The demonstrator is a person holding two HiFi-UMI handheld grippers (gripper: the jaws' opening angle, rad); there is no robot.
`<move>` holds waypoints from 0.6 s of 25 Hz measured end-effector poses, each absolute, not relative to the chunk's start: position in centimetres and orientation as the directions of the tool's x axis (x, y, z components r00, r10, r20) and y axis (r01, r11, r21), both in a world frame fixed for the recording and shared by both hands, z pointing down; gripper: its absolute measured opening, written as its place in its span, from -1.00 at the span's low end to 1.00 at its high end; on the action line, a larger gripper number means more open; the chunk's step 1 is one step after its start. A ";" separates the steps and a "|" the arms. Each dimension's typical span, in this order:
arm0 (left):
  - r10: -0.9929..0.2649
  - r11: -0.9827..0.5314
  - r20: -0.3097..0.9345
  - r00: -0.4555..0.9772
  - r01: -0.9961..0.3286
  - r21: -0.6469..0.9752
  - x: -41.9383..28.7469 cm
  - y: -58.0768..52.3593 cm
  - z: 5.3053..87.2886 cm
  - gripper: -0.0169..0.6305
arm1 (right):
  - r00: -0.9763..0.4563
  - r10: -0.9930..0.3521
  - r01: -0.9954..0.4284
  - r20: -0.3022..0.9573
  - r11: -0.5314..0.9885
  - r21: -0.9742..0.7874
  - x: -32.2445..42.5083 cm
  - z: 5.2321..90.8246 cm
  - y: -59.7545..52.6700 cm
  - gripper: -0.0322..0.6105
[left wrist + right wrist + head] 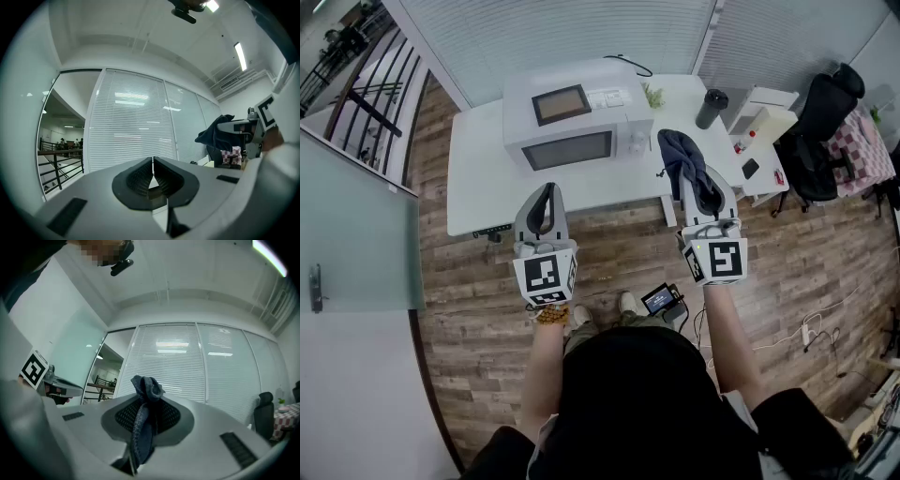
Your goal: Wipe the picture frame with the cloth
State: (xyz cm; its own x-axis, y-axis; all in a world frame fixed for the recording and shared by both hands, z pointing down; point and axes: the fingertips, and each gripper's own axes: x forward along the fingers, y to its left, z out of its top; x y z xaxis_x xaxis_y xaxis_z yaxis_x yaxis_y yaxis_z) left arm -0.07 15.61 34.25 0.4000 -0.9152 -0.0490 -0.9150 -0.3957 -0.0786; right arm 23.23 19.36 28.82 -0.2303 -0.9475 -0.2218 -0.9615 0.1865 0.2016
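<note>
The picture frame (561, 104), brown with a pale border, lies flat on top of the microwave (581, 141) on the white table (478, 178). My right gripper (705, 180) is shut on a dark blue cloth (679, 153) that bunches above its tips, held in the air before the table's front edge, right of the microwave. In the right gripper view the cloth (144, 425) hangs pinched between the jaws of the right gripper (147, 405). My left gripper (546, 190) is shut with nothing in it (152, 163), in front of the microwave. From the left gripper view the cloth (216, 133) shows at the right.
A black tumbler (711, 108) and a small plant (653, 94) stand at the table's back right. A low white cabinet (761, 122) and a black office chair (820, 131) are to the right. A small screen device (661, 298) lies on the wooden floor. A glass partition (356, 225) is at the left.
</note>
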 end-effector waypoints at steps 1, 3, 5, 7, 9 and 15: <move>-0.914 -0.402 -0.035 0.405 -0.913 -0.074 -0.6 15.8 34.7 -0.91 | -0.225 -0.951 -0.963 -0.213 0.184 0.198 22.7 29.0 19.5 -0.76; -0.908 -0.418 -0.011 0.419 -0.906 -0.067 -1.5 16.0 35.4 -0.91 | -0.215 -0.956 -0.966 -0.198 0.178 0.188 21.7 29.3 19.7 -0.76; -0.896 -0.443 -0.001 0.444 -0.894 -0.064 -2.5 16.0 35.6 -0.91 | -0.205 -0.960 -0.969 -0.188 0.172 0.177 20.7 29.4 19.7 -0.76; -0.882 -0.470 -0.003 0.471 -0.881 -0.062 -3.5 15.7 35.5 -0.90 | -0.198 -0.963 -0.972 -0.180 0.170 0.163 19.7 29.3 19.3 -0.76; -0.869 -0.494 -0.008 0.495 -0.868 -0.054 -4.7 15.3 35.2 -0.90 | -0.192 -0.966 -0.974 -0.174 0.166 0.151 18.7 29.0 18.8 -0.76; -0.841 -0.541 0.008 0.541 -0.841 -0.023 -8.0 14.1 36.3 -0.90 | -0.168 -0.972 -0.977 -0.166 0.142 0.156 16.1 28.1 17.9 -0.76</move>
State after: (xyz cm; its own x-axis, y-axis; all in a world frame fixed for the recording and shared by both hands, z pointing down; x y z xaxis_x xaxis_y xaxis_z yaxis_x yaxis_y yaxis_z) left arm -8.03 14.08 36.34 0.5412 -0.8409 0.0076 -0.8406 -0.5412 -0.0225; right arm 16.07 17.85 28.08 -0.1681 -0.9717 -0.1658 -0.9774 0.1424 0.1562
